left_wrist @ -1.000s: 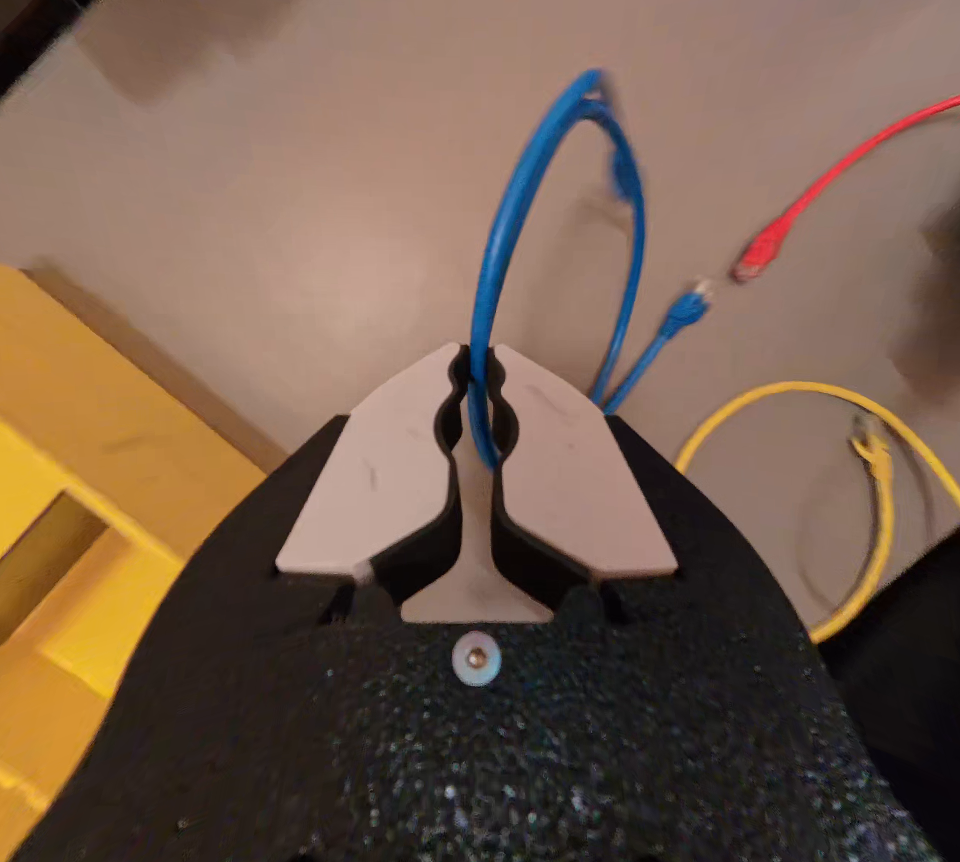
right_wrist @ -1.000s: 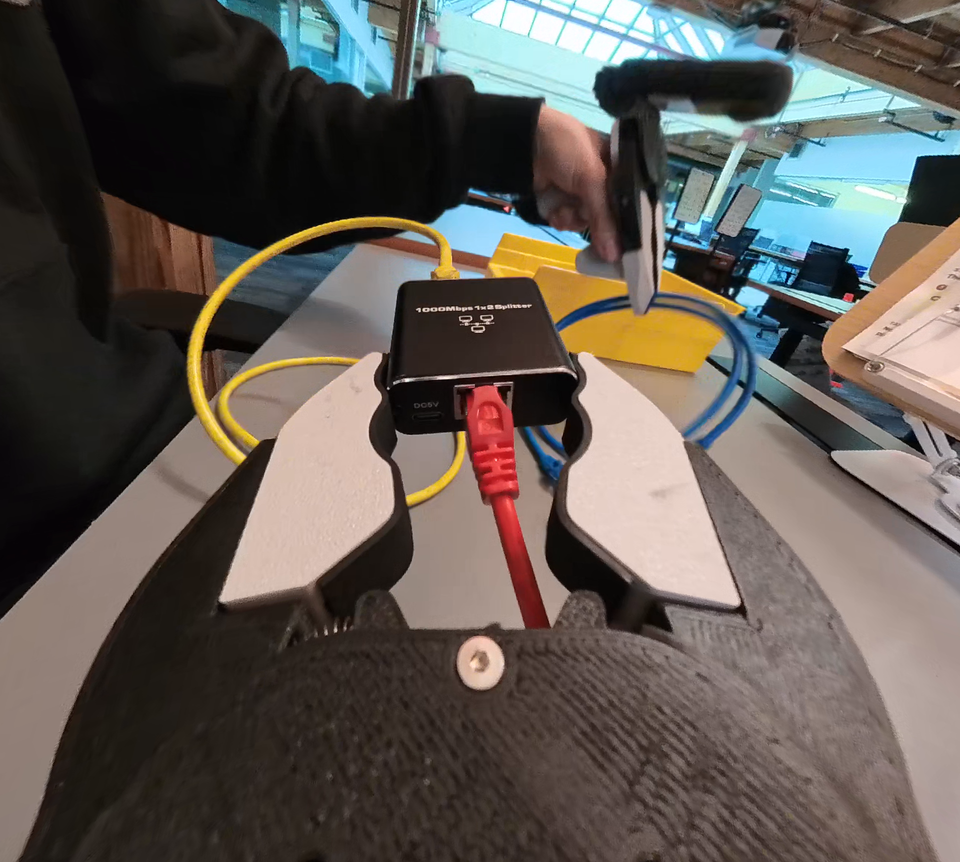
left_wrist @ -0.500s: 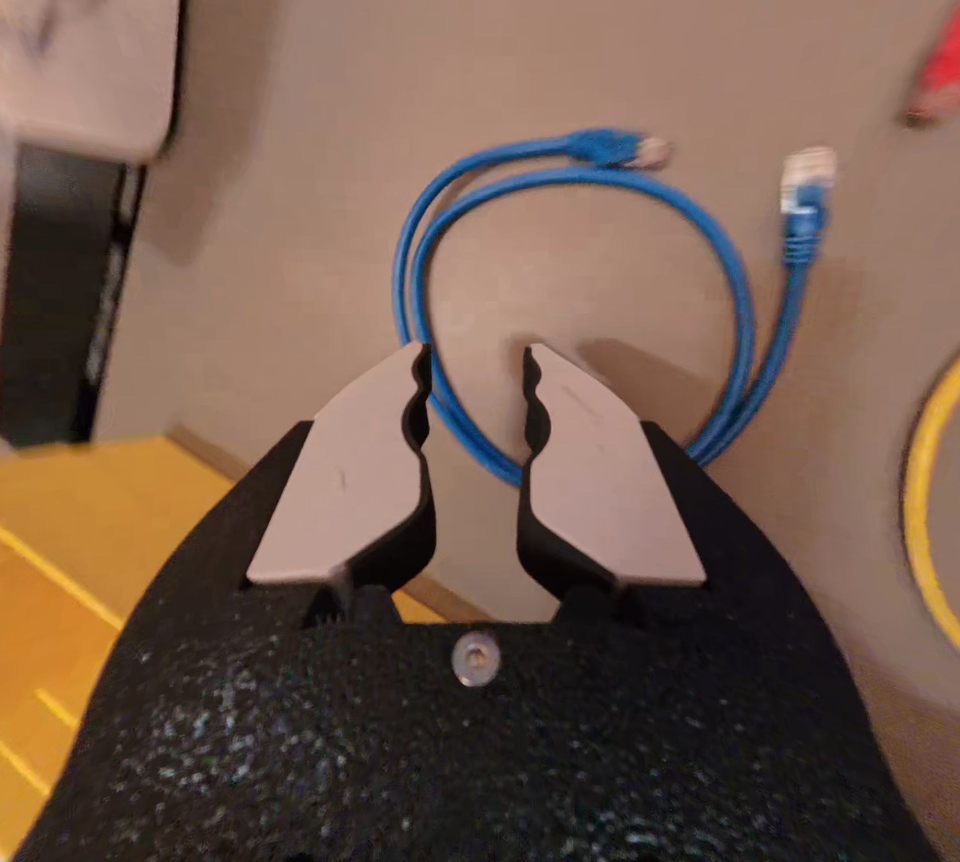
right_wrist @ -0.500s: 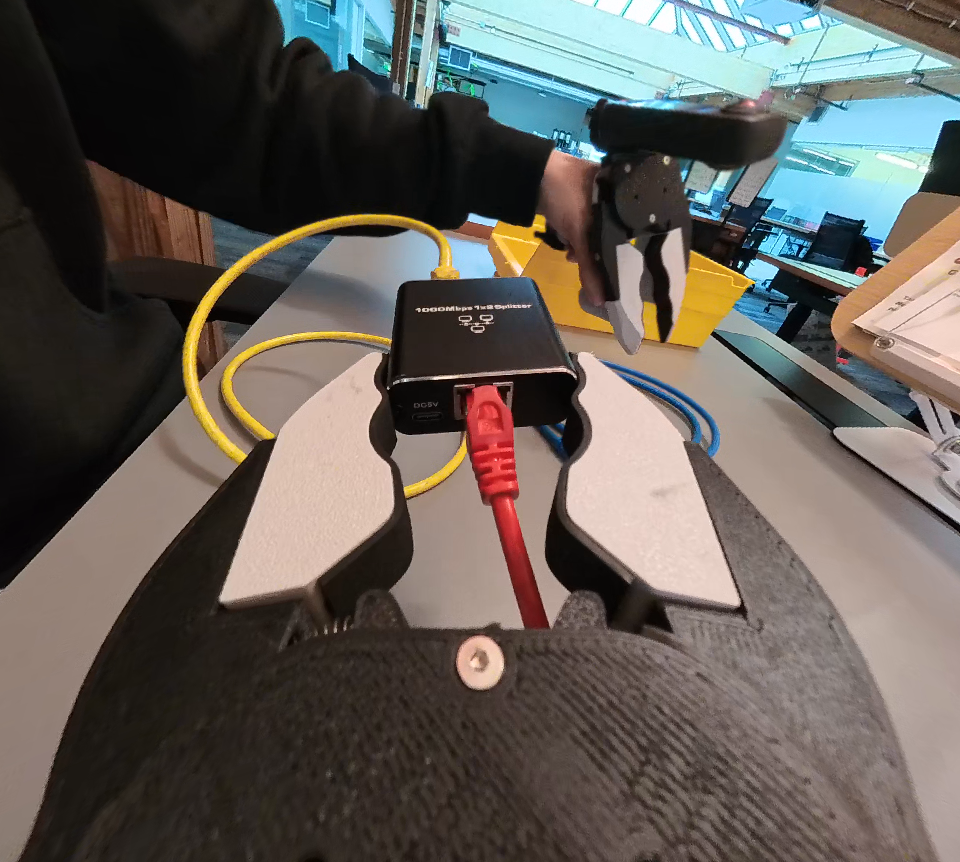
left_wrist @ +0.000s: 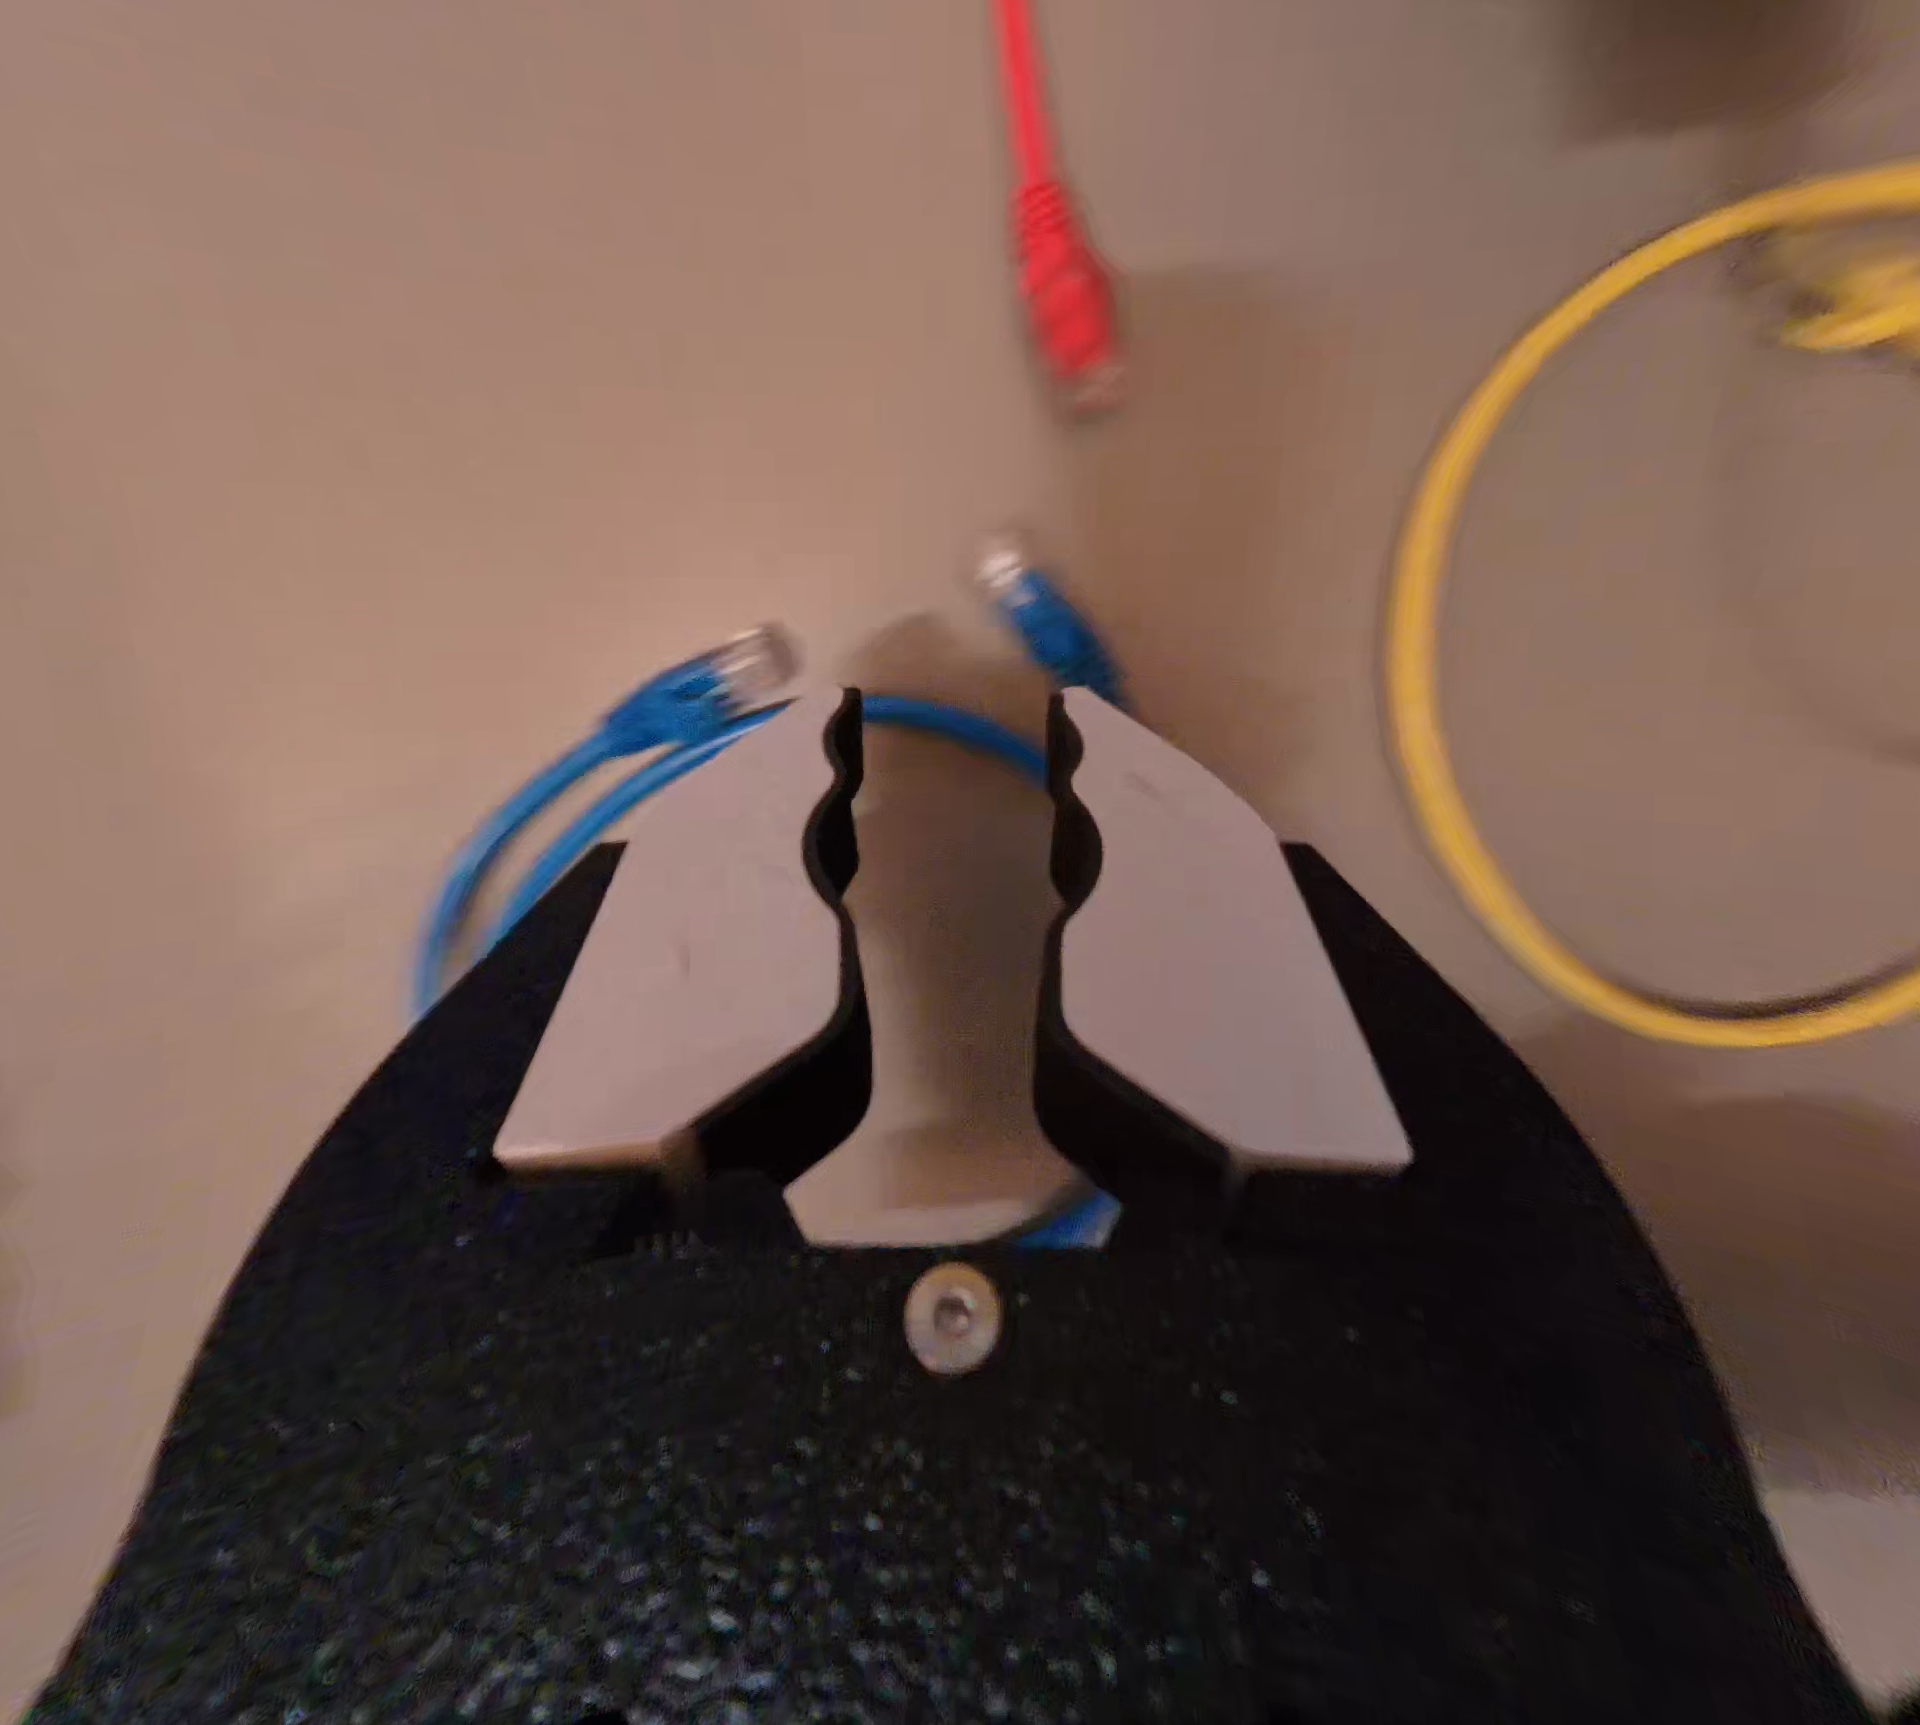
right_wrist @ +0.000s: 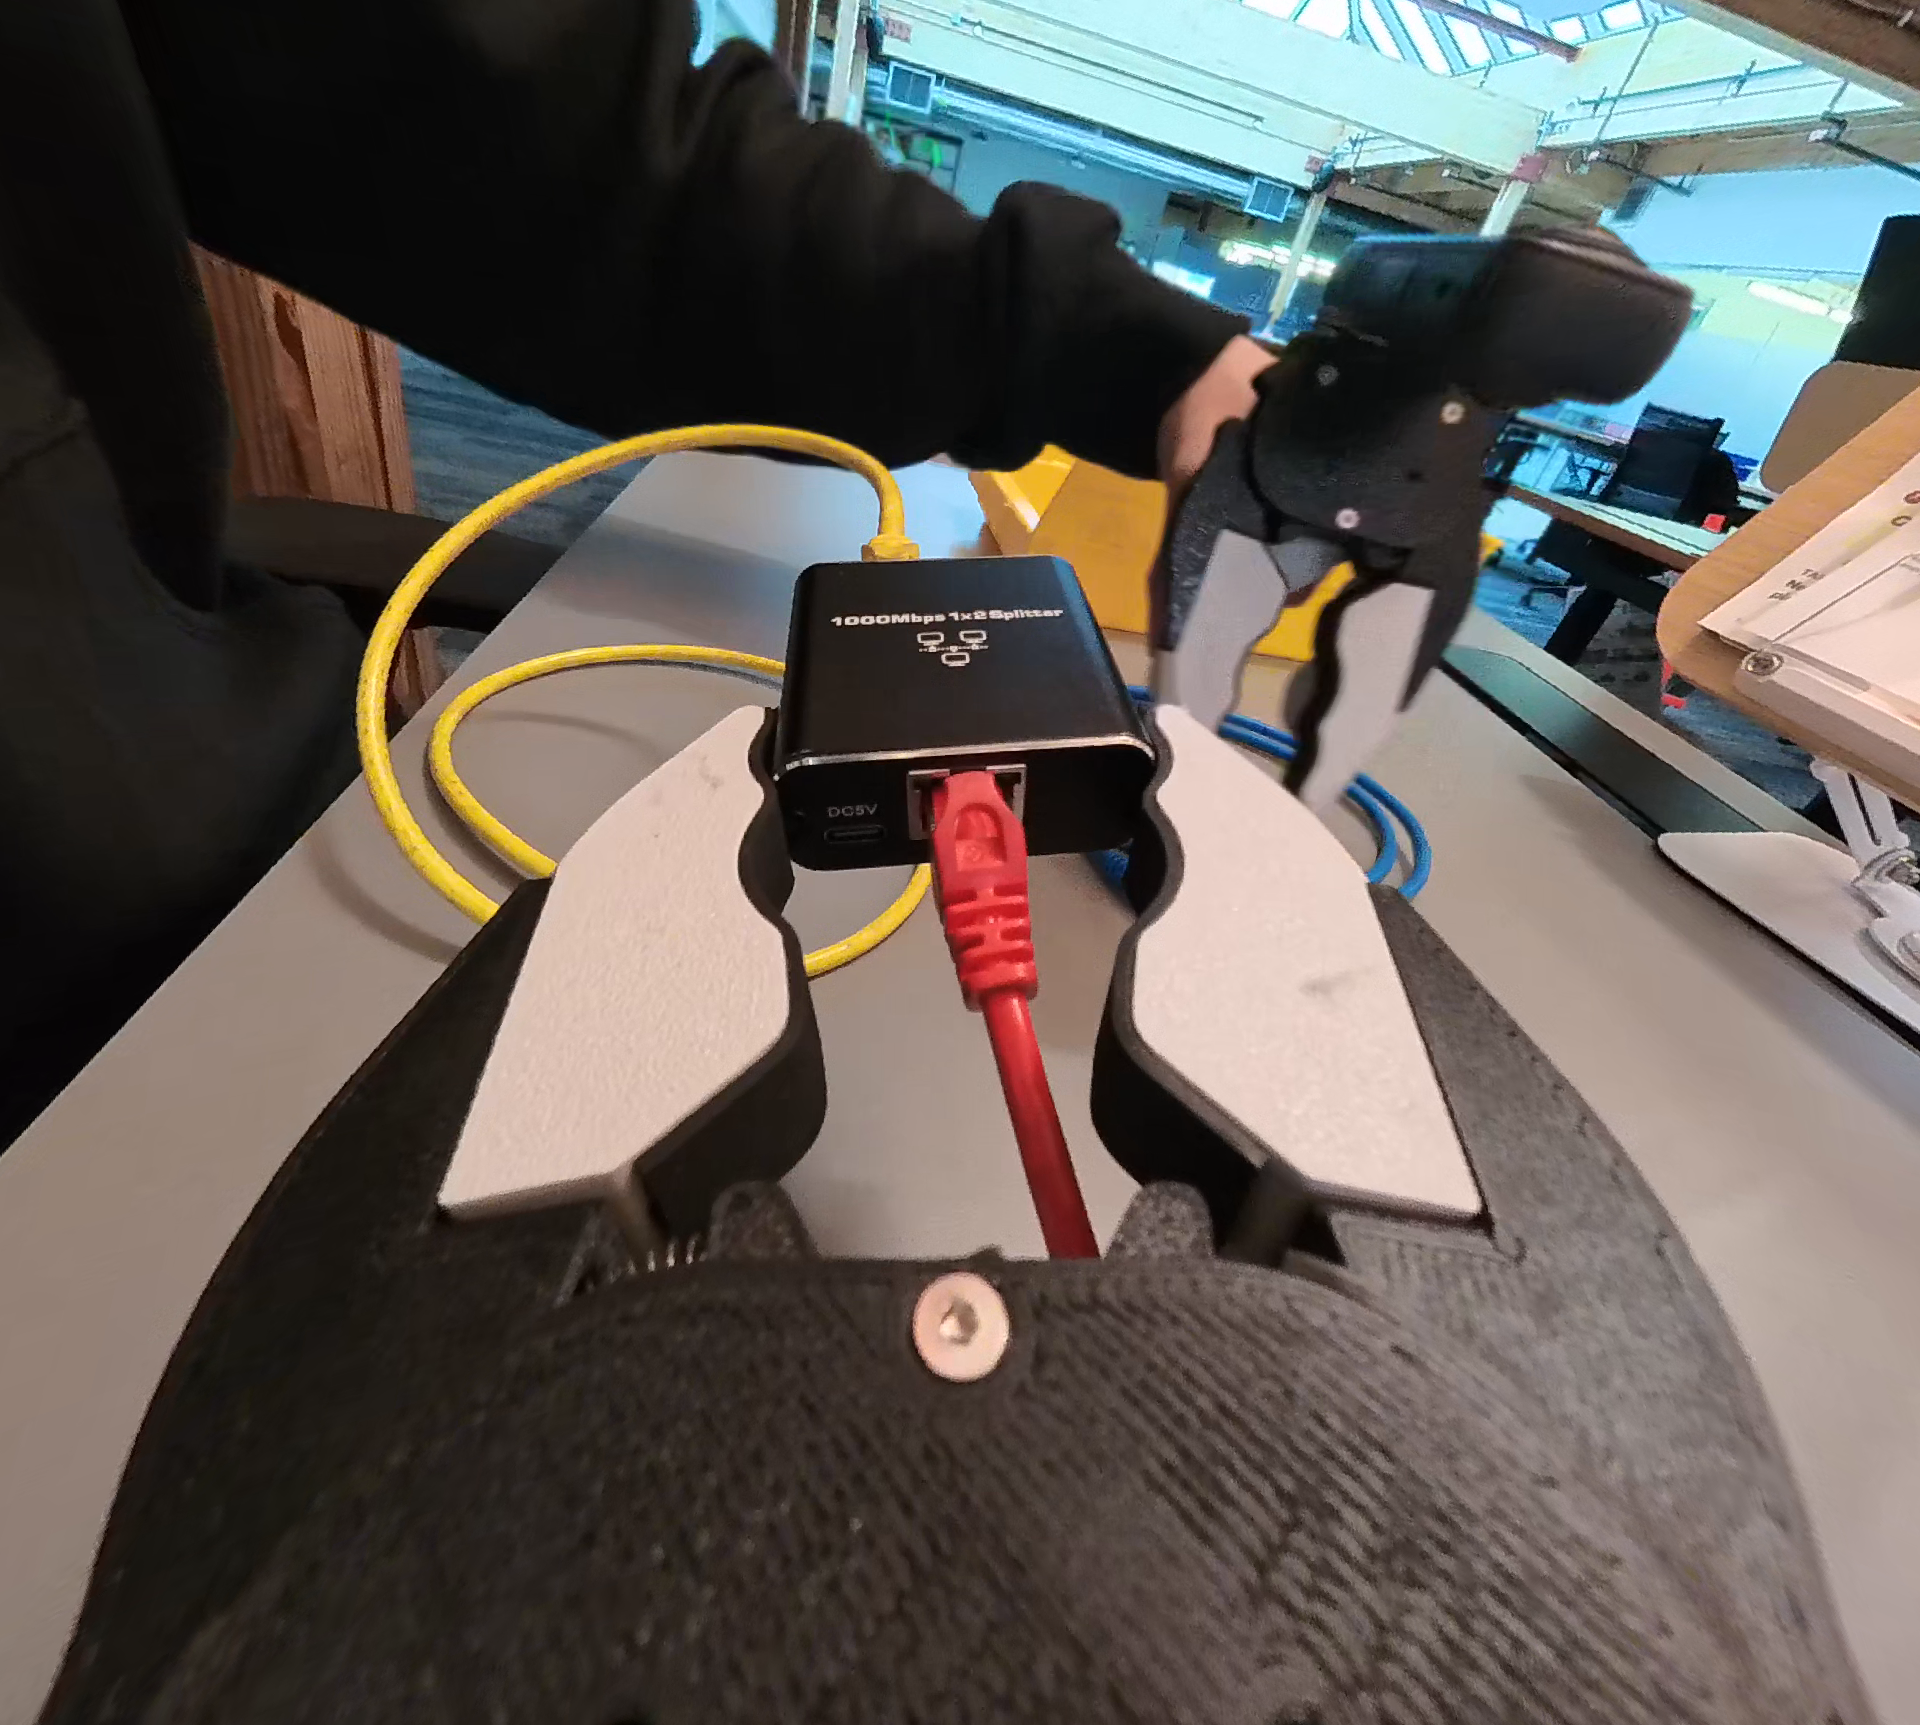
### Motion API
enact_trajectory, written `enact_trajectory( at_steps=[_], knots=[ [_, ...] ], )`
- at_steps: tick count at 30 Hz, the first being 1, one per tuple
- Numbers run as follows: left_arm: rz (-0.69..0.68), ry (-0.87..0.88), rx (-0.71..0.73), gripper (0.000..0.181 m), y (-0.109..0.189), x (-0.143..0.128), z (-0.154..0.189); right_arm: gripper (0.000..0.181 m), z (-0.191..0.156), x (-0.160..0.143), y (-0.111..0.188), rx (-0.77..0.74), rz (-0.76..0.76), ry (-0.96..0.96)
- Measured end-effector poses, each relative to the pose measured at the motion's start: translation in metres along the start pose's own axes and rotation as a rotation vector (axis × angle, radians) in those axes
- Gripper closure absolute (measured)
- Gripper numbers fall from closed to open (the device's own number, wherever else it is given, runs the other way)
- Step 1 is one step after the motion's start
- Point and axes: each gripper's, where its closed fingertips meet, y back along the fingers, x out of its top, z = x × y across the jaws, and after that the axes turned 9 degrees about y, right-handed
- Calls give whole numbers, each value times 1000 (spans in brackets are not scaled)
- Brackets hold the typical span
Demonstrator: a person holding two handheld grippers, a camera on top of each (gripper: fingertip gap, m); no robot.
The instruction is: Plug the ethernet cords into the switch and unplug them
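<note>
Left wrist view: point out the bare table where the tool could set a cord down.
Bare table runs left of the red cord and above the blue cord. Right is crowded: the yellow cord loops there. The open left tool hovers over the blue coil.

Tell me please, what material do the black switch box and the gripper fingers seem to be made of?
The switch: probably metal with a smooth satin black finish; its rounded edges catch soft highlights, though painted plastic is possible. The right gripper fingers: matte pale grey flat faces on black, grainy bodies, likely printed plastic.
</note>
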Motion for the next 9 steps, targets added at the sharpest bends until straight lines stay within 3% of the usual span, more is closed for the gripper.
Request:
enact_trajectory(
  at_steps=[2,5,9],
  knots=[
    [-1,60,-42,147,-5,-4,20,118,1,0,0,-4,-2,0],
    [-70,186,83,152,-17,-21,18,118,0,-1,-1,2,-8,5],
    [29,354,85,148,-25,-10,27,118,2,-1,-3,-4,-16,8]
  ],
)
